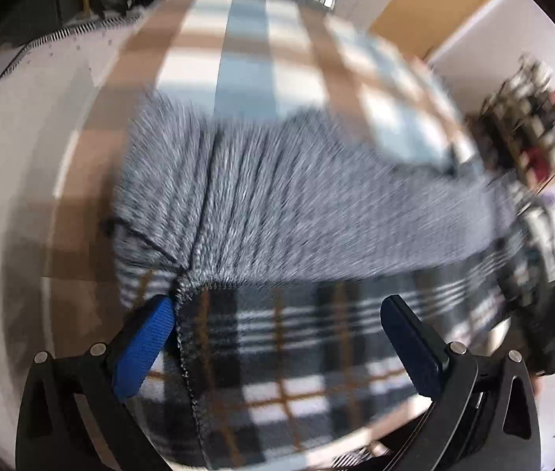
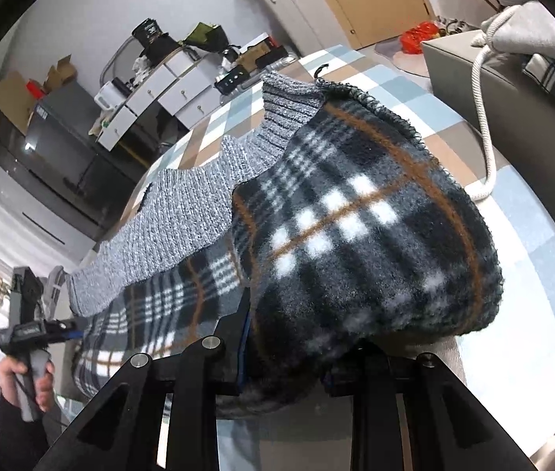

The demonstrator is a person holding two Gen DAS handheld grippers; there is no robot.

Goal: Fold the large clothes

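Knit-and-plaid-fleece garment (image 2: 355, 216), mid-fold, spread over checked bed (image 2: 532, 274).
Right gripper (image 2: 285, 357) fingers clamped on bunched fleece, lifting it for folding; left gripper (image 1: 277, 314) fingers wide, hem apparently against the blue finger (image 1: 148, 345); view blurred.

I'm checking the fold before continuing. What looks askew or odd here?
The garment hangs bunched over the right gripper, plaid lining outward, while the left gripper is open, so the fold looks lopsided. No damage visible.

Black hand-held gripper (image 1: 277, 322) frames, blue finger pads (image 1: 144, 349), silver screws (image 1: 97, 349).
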